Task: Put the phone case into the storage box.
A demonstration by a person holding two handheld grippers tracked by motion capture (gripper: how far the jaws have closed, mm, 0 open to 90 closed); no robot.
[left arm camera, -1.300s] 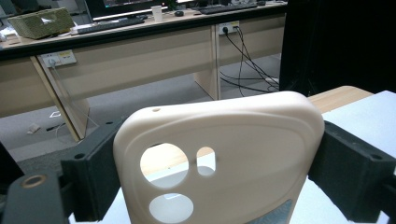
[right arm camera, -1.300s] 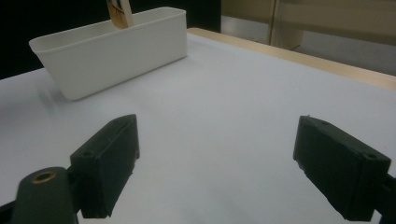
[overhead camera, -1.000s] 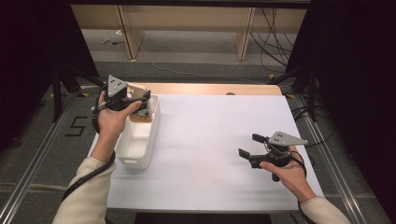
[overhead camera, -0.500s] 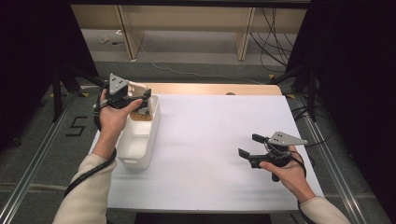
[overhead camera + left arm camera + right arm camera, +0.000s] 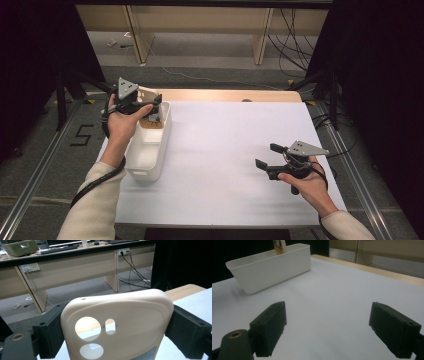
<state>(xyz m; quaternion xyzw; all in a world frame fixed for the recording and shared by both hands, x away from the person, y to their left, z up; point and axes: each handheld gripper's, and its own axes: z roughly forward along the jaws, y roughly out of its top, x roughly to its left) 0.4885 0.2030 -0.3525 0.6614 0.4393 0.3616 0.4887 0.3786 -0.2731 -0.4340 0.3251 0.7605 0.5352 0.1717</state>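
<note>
A: From the high view, what is the left gripper (image 5: 150, 107) holding?

B: A cream-coloured, smooth plastic phone case with rounded corners (image 5: 146, 95). It is pinched between the jaws above the far end of the white rectangular plastic bin (image 5: 150, 155), which stands at the left edge of the white table top (image 5: 230, 150).

A: And the right gripper (image 5: 268, 156)?

B: It hovers over the table's right part, well apart from the bin, jaws spread with nothing between them.

A: What does the left gripper view add?

B: The phone case (image 5: 117, 325) stands upright between the two black jaws, which press on its two sides. Its matte surface has one large round cut-out, a smaller round one below it, a little oblong one beside them and a tiny hole near the top edge. A printed patch shows at its lower edge.

A: The right gripper view?

B: Its jaws stand wide over bare table (image 5: 332, 297). The bin (image 5: 272, 267) lies farther off, and a tan strip of something printed sticks up past its rim; I cannot tell what that is.
</note>
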